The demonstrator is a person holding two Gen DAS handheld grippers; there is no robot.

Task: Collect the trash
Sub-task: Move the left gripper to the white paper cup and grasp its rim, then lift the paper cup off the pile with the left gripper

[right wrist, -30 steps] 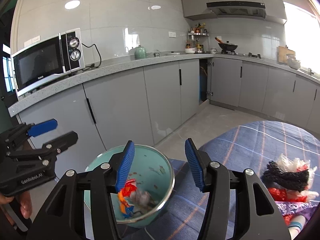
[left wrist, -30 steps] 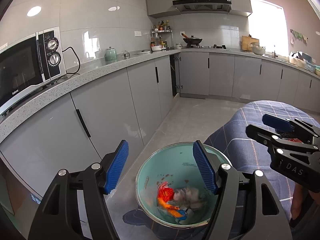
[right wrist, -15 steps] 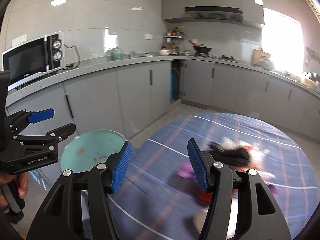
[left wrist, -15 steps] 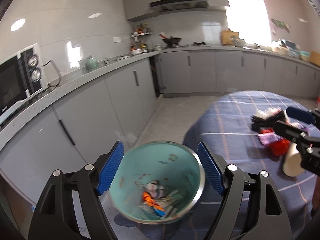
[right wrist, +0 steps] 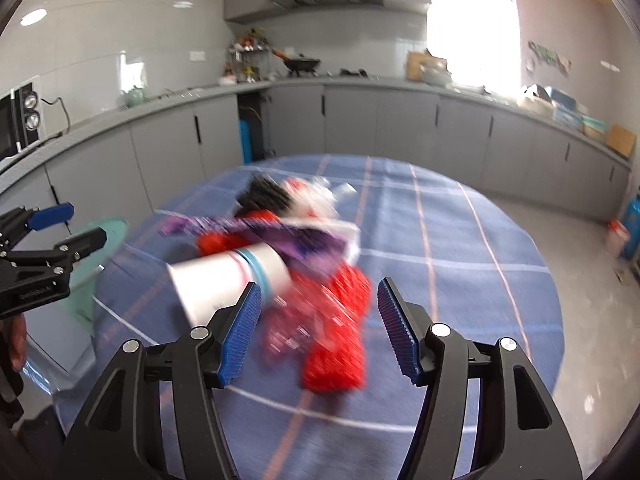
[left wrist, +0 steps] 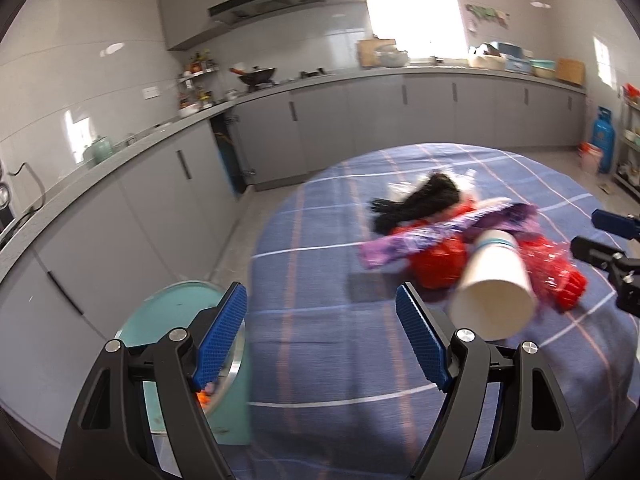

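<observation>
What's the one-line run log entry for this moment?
left tool: open, empty | right tool: open, above red wrapper | paper cup: on its side | trash pile: on tablecloth | bin: beside table

The left gripper is held with its jaws spread wide, the blue ribbed pads facing each other with nothing between them. The right gripper is likewise wide apart and holds nothing. Each appears at the edge of the other's view, level and side by side.
</observation>
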